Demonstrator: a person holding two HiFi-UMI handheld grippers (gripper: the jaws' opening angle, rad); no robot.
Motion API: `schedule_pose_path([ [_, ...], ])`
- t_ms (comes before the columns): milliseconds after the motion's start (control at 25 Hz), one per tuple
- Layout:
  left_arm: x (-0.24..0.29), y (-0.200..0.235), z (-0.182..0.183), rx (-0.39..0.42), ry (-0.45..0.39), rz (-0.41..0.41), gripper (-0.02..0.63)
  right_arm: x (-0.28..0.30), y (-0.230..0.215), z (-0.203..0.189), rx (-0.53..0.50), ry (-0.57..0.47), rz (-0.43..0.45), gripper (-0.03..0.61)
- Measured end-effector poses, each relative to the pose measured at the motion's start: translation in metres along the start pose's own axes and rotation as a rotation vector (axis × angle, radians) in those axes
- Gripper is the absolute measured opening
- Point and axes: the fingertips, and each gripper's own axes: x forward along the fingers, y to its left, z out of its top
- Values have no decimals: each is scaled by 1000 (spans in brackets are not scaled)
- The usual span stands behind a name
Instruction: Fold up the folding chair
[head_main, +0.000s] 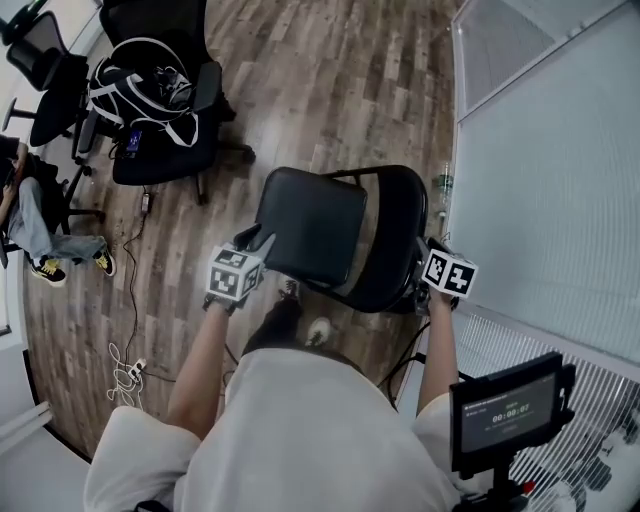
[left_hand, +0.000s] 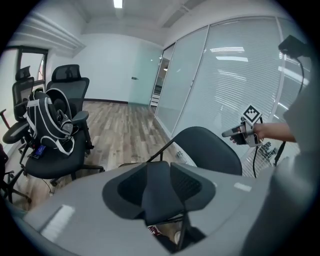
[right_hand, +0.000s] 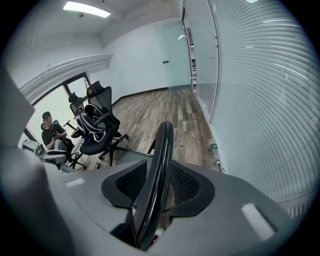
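Although both pairs of jaws stand apart, each straddles the unfolded black padded metal folding chair (head_main: 330, 262): left gripper (head_main: 255, 241) at the seat's (head_main: 310, 222) eight o'clock edge, right gripper (head_main: 422, 252) at the backrest's (head_main: 398, 222) four o'clock rim, which runs twelve-to-six.

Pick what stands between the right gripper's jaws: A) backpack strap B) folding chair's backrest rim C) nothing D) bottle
B: the right gripper view shows the folding chair's backrest running edge-on between the jaws of the right gripper.
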Motion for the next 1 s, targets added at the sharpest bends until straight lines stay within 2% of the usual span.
schedule_pose_path([
  [360, 23, 23, -30, -53, 82, -9, 147, 18, -5, -12, 68, 41, 40, 181],
  [600, 41, 44, -43, -115, 120, -18, 149, 27, -8, -19, 93, 76, 45, 184],
  [1000, 70, 91, -85, -242, 197, -12, 155, 36, -12, -31, 103, 128, 26, 189],
])
